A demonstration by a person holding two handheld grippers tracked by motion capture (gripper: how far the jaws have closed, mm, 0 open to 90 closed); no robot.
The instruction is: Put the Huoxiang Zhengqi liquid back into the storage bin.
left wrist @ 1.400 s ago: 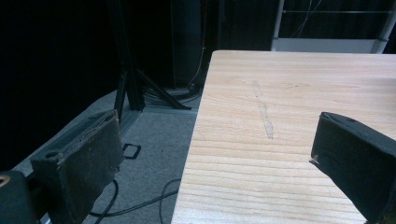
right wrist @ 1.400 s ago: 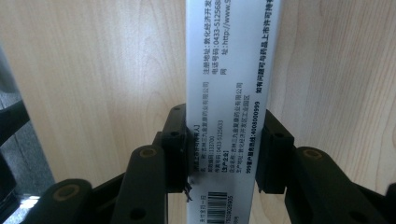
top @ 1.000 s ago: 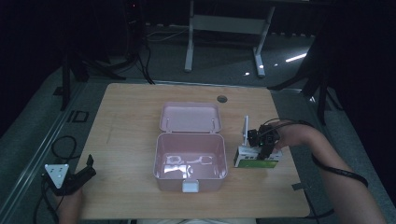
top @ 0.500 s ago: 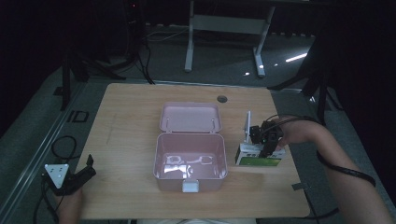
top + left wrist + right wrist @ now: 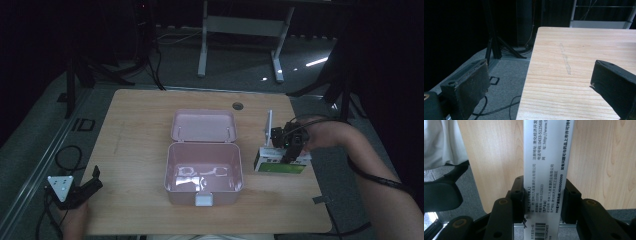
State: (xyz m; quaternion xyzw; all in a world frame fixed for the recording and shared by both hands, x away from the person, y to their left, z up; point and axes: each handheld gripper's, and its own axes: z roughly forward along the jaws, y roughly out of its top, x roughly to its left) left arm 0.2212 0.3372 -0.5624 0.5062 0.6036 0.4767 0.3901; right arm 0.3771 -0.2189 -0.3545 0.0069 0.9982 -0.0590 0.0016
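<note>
**Right gripper gripping a printed white box**

While the box's (image 5: 546, 170) ends are running out of the right gripper view, small Chinese print, "0433-5125", "400000999" and a barcode are showing. The right gripper (image 5: 290, 145) is clamping this white-and-green box (image 5: 280, 163) right of the open pink case (image 5: 204, 172). The left gripper (image 5: 82, 187) is resting with jaws wide apart, gripping nothing.

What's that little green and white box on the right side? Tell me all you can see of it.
The box is a slim carton, cardboard by the look of it, white with a green front. One narrow white side carries black printed text and a barcode. An end flap stands open. The right claw is clamped across it, over the wooden table, right of the open pink case.
</note>
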